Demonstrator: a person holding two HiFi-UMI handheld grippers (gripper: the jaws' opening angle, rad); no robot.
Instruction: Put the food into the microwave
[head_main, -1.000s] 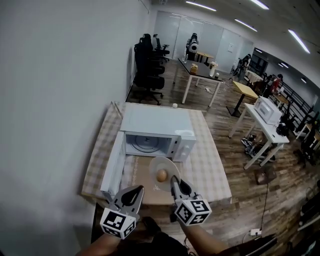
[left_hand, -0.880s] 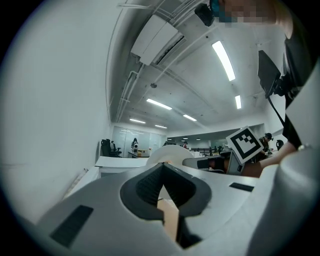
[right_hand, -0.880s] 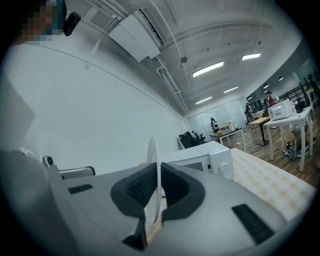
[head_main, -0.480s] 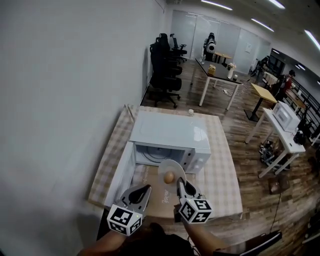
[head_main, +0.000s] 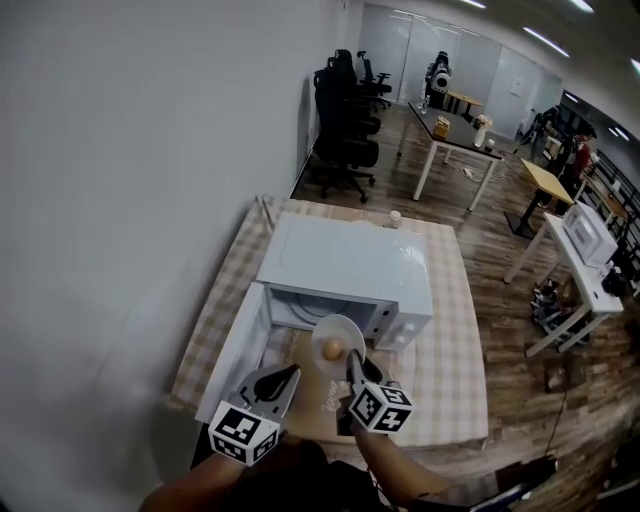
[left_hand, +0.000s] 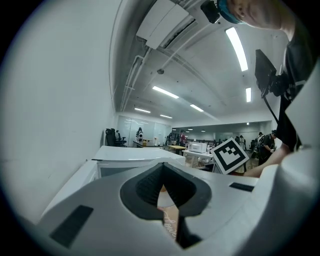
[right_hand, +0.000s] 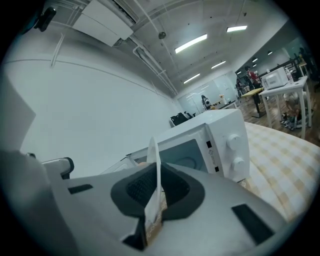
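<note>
- Checkered table (head_main: 445, 330) carries the open microwave (head_main: 345, 265).
- Right gripper (head_main: 352, 362) clamps the plate (head_main: 337, 328) by its rim, with the food (head_main: 333, 349) on it, just before the cavity.
- Left gripper (head_main: 288, 374) is closed and empty.
- Loading step: the next move likely calls for a level push inside.

The head view looks steeply down on the microwave (head_main: 345, 265) from high above and in front of it, taking in the whole table (head_main: 452, 320). The left gripper view sits low and close before the microwave (left_hand: 131, 154), facing almost level. The right gripper view, equally low, faces the microwave's (right_hand: 220, 142) front from nearby. All three views share the microwave.
</note>
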